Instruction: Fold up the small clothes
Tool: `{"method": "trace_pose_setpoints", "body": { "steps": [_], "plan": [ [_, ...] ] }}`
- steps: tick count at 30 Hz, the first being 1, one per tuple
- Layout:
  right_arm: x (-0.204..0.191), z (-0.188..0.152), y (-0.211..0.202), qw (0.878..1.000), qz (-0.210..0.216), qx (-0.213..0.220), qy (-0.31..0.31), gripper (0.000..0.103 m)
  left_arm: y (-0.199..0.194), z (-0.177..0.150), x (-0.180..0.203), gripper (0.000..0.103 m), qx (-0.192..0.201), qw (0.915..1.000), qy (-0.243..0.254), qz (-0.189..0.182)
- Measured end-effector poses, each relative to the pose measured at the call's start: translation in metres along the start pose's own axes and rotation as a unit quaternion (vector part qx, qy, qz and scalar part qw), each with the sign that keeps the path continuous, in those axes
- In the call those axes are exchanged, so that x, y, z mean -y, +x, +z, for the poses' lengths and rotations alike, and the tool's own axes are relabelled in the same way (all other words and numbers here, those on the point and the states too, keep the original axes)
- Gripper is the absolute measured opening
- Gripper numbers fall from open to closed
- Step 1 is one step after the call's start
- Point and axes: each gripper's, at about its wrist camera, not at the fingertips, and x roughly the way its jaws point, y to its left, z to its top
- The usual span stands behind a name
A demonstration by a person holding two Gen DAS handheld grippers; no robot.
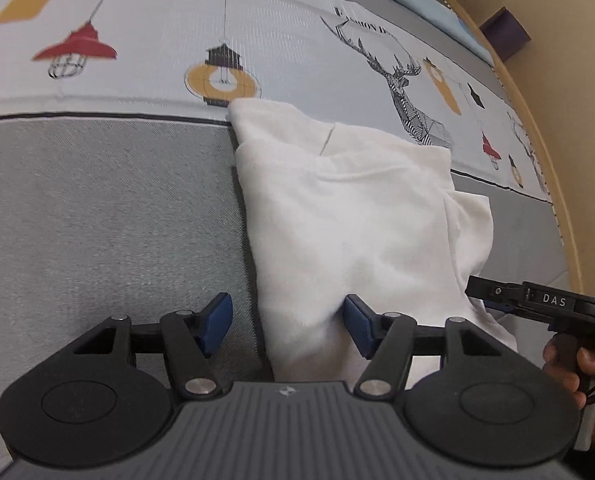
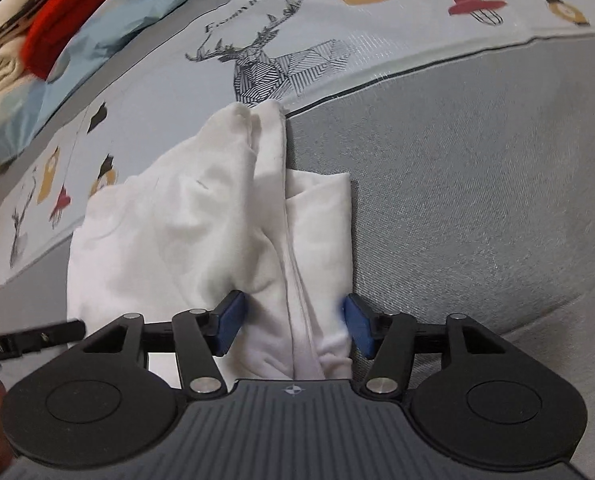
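White garment [image 1: 349,216] near edge hidden behind both open tools.

white garment [image 1: 349,216], grey bedsheet [image 1: 109,216] with lamp-and-deer print, blue pads [image 1: 216,322]

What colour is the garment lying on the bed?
Plain white garment, no visible print; it shows best in the left wrist view.

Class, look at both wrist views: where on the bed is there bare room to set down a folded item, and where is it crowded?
Free: the plain grey band left of the white garment, below the lamp-print strip; and the grey stretch right of it. Crowded: the near edge, where left gripper and right gripper straddle the cloth, and the far clothes pile.
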Motion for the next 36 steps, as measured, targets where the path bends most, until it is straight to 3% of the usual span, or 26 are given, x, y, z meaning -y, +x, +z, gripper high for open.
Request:
{"method": "trace_pose_setpoints", "body": {
  "steps": [4,10,13,16,19,22,23,25,28,32,33,36],
  "plan": [
    [-0.005,0.003,0.002,1.0,0.005,0.004,-0.008,0.039,0.008,0.004,0.006,0.051,0.003,0.9999,0.013,-0.011],
    [-0.014,0.009,0.005,1.0,-0.002,0.02,-0.014,0.027,0.006,0.008,0.015,0.036,0.024,0.9989,0.04,-0.001],
    [-0.025,0.014,0.002,0.999,0.011,0.045,-0.019,0.019,-0.016,0.013,0.015,0.033,0.074,0.996,0.049,0.015],
    [-0.042,0.018,0.001,0.996,0.054,0.068,-0.018,0.014,-0.045,0.02,0.008,0.033,0.137,0.9872,0.065,0.049],
    [-0.073,0.016,-0.002,0.989,0.088,0.114,-0.04,0.008,-0.072,0.027,-0.017,0.037,0.191,0.9788,0.017,0.072],
    [-0.092,0.015,-0.004,0.986,0.065,0.145,-0.055,0.012,-0.09,0.031,-0.04,0.037,0.215,0.974,-0.024,0.069],
    [-0.095,0.015,-0.005,0.986,0.044,0.152,-0.058,0.018,-0.094,0.031,-0.044,0.037,0.214,0.9743,-0.03,0.063],
    [-0.098,0.016,-0.007,0.984,0.03,0.162,-0.07,0.02,-0.097,0.028,-0.044,0.037,0.206,0.9766,-0.024,0.056],
    [-0.102,0.015,-0.016,0.979,0.079,0.159,-0.102,0.02,-0.093,0.025,-0.039,0.037,0.177,0.983,0.007,0.048],
    [-0.12,-0.003,-0.012,0.97,0.112,0.104,-0.187,0.02,-0.08,0.012,-0.033,0.037,0.13,0.9901,0.037,0.038],
    [-0.126,-0.008,-0.004,0.97,0.09,0.077,-0.213,0.019,-0.076,0.009,-0.033,0.037,0.115,0.9917,0.044,0.037],
    [-0.128,-0.022,0.03,0.962,-0.039,0.005,-0.272,0.021,-0.057,-0.001,-0.027,0.037,0.055,0.9947,0.067,0.055]
  ]
}}
